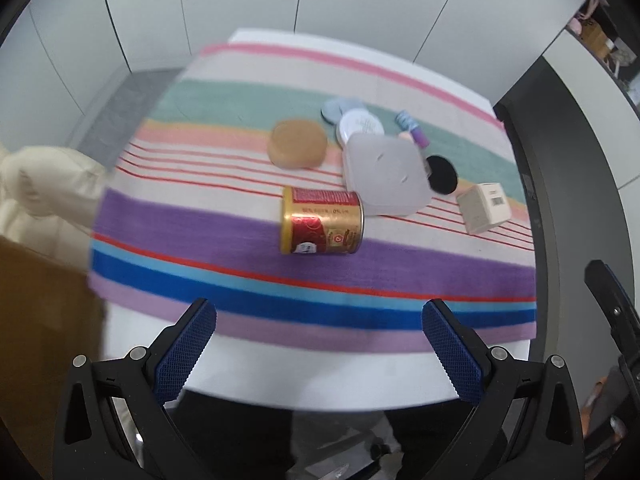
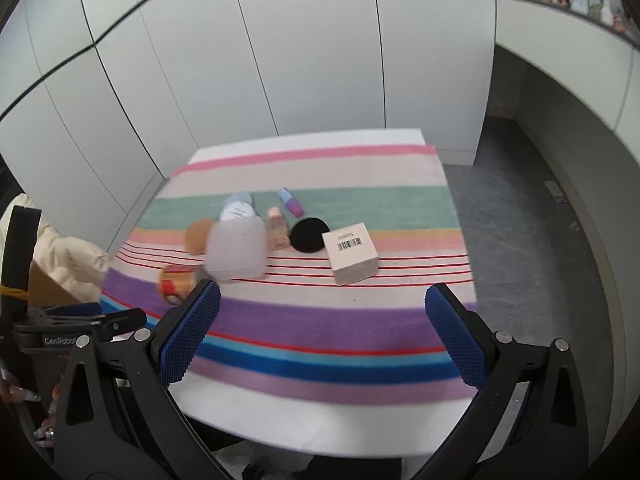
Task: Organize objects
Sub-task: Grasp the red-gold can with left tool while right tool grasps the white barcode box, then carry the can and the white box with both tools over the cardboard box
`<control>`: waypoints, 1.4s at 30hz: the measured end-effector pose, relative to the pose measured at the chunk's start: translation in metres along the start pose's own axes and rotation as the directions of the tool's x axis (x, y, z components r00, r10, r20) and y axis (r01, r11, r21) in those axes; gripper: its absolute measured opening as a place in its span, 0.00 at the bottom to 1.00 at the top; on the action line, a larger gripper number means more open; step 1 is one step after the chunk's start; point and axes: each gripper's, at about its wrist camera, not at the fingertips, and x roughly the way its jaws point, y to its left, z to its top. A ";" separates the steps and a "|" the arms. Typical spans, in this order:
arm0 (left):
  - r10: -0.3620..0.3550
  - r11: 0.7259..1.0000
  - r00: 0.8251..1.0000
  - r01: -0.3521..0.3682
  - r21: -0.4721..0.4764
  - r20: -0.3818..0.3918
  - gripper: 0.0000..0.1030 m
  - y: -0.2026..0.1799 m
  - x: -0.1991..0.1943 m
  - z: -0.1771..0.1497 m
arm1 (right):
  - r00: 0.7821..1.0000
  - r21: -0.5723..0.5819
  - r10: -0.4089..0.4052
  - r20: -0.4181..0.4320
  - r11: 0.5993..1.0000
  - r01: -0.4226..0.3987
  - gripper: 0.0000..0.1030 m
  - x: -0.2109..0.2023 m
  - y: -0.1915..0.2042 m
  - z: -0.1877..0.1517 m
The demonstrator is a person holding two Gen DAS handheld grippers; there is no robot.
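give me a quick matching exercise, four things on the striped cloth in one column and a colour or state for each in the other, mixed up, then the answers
Things:
1. tin can
2. round pad
3. small carton
4. plastic container

Descriptions:
A. translucent white, square with rounded corners
B. lying on its side, gold and red
C. flat and black
D. pale box with a barcode on top

Pairs: 1-B, 2-C, 3-D, 4-A
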 end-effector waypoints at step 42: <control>0.106 0.994 0.990 -0.102 -0.041 0.094 0.61 -0.002 0.046 0.030 | 0.977 -0.099 -0.113 -0.182 0.990 0.096 0.54 0.116 -0.006 0.012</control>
